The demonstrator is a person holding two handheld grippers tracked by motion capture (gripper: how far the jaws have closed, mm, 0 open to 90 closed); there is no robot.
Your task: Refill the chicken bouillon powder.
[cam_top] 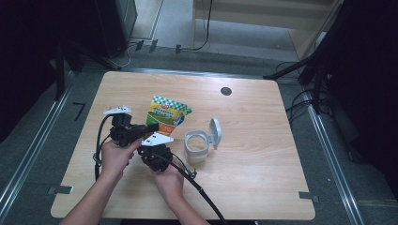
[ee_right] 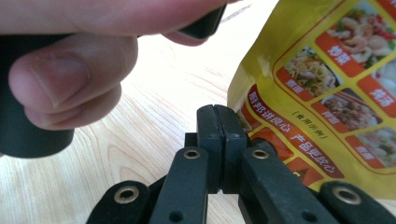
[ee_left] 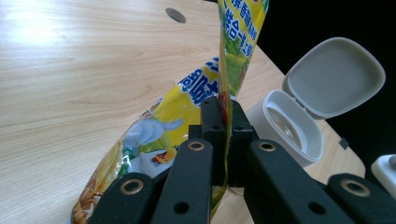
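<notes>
From above, yellow-green printed foil pouch (cam_top: pixel 168 115) on the table beside an open white flip-lid plastic tub (cam_top: pixel 199 145), left gripper (ee_left: pixel 223 122) clamped on the pouch edge, right gripper (ee_right: pixel 221 136) pressed together, seemingly empty.

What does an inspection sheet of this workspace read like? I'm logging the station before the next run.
Surface: wooden table, a round hole near its far edge.
Job's things: yellow-green seasoning pouch; white container, hinged lid open.
Clutter: nothing seen.
Grippers: left gripper shut on the pouch's edge; right gripper shut, empty, beside the pouch.
Cables: black cable trails from the right gripper off the near edge.
Surroundings: grey floor, metal rails, black stands with floor cables.
</notes>
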